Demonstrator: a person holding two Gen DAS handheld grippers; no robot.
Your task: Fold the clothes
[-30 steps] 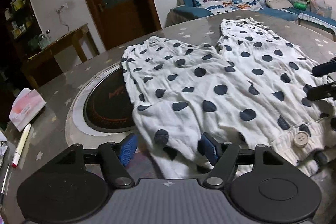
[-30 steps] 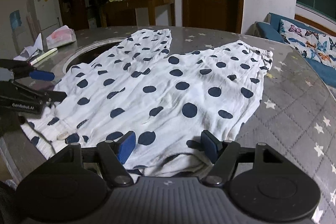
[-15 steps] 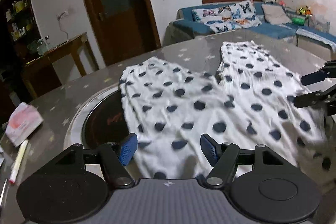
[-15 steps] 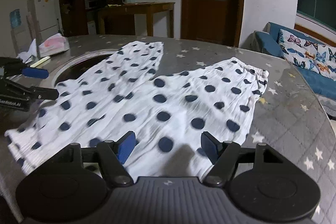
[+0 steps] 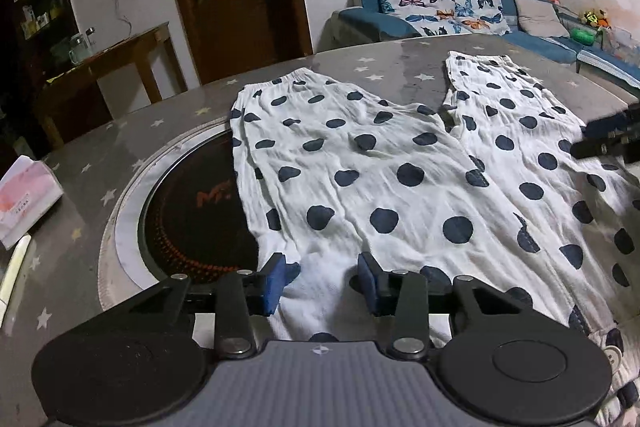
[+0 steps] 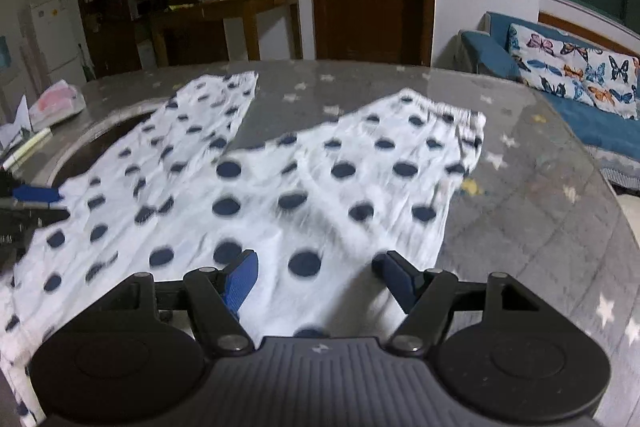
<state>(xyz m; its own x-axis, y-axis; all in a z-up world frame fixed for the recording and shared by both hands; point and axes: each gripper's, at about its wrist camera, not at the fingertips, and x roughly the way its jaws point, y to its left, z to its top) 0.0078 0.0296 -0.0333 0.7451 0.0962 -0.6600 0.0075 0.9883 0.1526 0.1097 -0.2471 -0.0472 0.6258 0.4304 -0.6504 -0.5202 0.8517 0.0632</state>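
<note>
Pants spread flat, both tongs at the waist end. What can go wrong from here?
1. The left tongs are closing over the waist edge of the polka-dot pants. With so little cloth between the pads, the grip may slip.
2. The right tongs are open above the cloth; a one-sided lift would likely skew the fold.
3. One leg overlaps the round cooktop inset and may snag on its rim if dragged.

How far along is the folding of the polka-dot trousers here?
Done: the polka-dot trousers lie flat on the table, legs apart. In hand: the left gripper is closing with waist fabric between its pads; the right gripper is open over the other side. Left: every fold.
</note>
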